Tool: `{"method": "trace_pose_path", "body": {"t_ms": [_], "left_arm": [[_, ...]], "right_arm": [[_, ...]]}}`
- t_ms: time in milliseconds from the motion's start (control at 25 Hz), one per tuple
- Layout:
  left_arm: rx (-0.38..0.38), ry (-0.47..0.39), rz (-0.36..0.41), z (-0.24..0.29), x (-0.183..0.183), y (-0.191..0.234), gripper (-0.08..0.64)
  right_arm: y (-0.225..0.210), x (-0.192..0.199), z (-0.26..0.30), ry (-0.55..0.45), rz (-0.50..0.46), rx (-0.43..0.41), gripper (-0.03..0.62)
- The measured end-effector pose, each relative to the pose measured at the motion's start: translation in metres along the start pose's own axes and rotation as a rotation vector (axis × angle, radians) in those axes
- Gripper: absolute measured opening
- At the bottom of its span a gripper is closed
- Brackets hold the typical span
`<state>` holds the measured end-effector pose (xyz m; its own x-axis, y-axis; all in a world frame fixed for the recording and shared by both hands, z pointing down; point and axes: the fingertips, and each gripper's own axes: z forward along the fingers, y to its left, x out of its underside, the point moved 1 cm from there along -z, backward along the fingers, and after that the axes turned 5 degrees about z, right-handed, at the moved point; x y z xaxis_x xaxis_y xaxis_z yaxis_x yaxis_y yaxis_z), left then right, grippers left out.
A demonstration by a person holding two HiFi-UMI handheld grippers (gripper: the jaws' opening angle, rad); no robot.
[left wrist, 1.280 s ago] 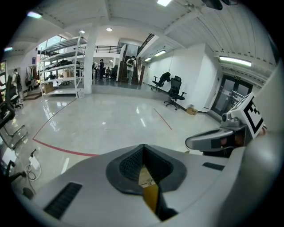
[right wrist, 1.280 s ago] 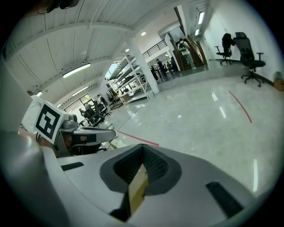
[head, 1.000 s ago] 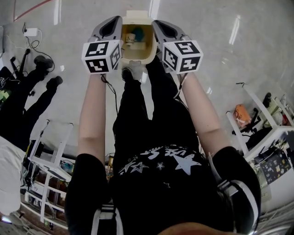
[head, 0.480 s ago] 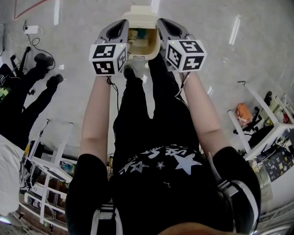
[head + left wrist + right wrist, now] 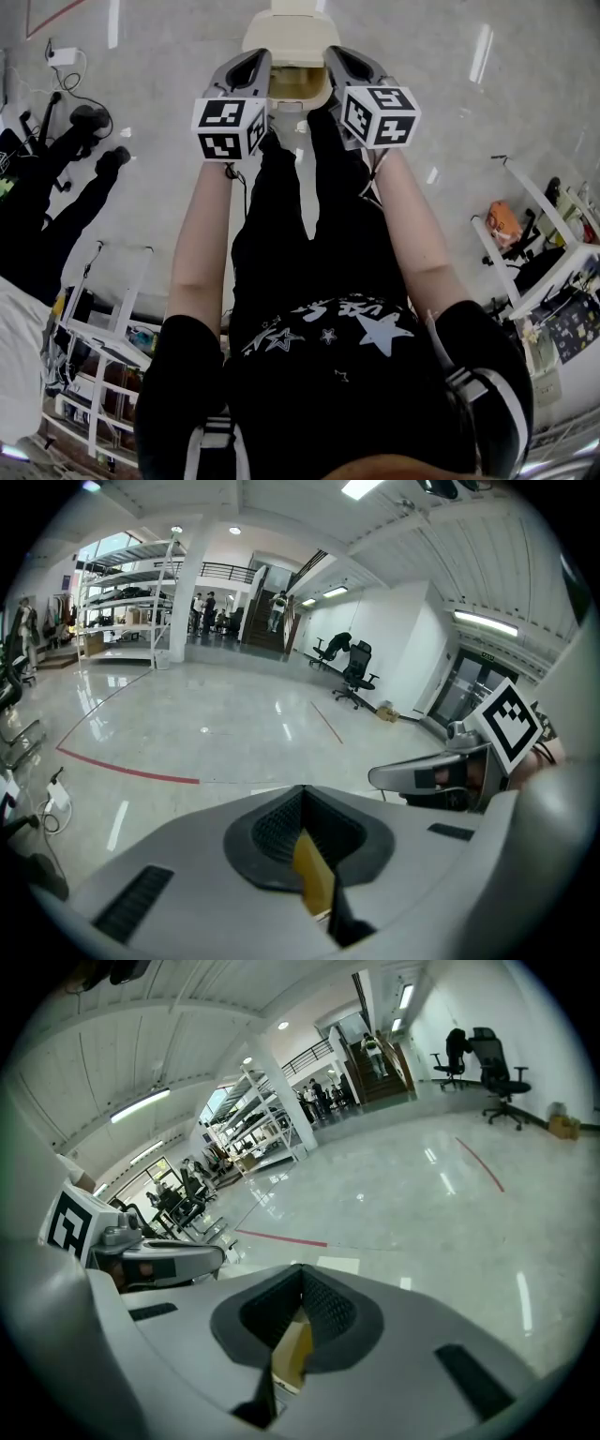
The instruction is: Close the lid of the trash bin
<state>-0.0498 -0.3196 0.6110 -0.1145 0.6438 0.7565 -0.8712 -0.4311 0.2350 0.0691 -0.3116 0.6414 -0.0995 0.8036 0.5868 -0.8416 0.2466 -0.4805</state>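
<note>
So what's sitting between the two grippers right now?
The trash bin, in the head view: its opening shows between the left gripper and the right gripper, with the lid over its far part.

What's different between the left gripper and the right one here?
The left gripper sits at the bin's left side, the right gripper at its right side. The left cube shows lower in the head view than the right cube, and their black-and-white patterns differ. Both grippers have their jaws together, and both point toward the bin.
</note>
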Motion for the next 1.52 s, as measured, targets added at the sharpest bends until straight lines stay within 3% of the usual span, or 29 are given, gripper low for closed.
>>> {"method": "trace_pose_path", "body": {"t_ms": [440, 1240, 1520], "left_arm": [[0.029, 0.053, 0.013, 0.0, 0.031, 0.0, 0.011], [0.084, 0.257, 0.024, 0.016, 0.168, -0.007, 0.011], [0.099, 0.32, 0.04, 0.028, 0.2, -0.006, 0.011]], "right_arm": [[-0.001, 0.044, -0.006, 0.033, 0.031, 0.038, 0.006], [-0.029, 0.162, 0.02, 0.142, 0.112, 0.124, 0.006], [-0.041, 0.188, 0.036, 0.176, 0.14, 0.131, 0.006]]}}
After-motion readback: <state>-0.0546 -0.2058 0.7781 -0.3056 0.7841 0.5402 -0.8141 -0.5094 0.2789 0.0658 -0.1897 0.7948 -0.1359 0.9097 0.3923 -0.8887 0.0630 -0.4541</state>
